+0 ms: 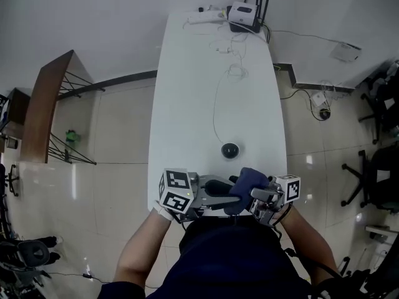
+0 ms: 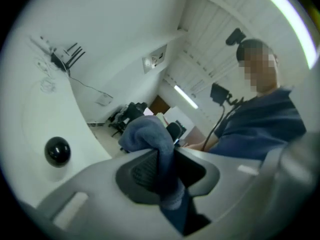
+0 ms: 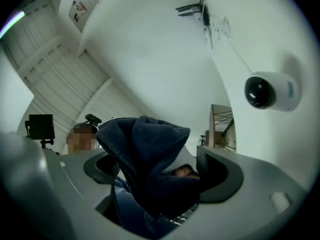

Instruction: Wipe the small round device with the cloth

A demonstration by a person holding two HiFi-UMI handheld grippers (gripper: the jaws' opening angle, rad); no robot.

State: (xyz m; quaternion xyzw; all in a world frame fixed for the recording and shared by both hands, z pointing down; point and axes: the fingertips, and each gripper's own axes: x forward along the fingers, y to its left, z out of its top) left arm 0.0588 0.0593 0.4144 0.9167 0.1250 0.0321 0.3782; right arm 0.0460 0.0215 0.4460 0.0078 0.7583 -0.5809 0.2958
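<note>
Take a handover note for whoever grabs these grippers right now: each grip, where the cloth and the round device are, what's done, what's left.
Left gripper: shut on the blue cloth, held above the table's near end.
Right gripper: jaws open, with cloth bunched loosely between them.
Small round device: on the white table, beyond both grippers; the cloth is not touching it.
Done: cloth picked up.
Left: bring it to the device and wipe.

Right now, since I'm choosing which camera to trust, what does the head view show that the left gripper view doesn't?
Only the head view: the wooden shelf left of the table, and the square-marker cubes on both grippers.
Only the left gripper view: the left gripper close up, its jaws pinching the cloth, plus a ceiling light.
Both: the cloth, the small round device, the router and the table.
</note>
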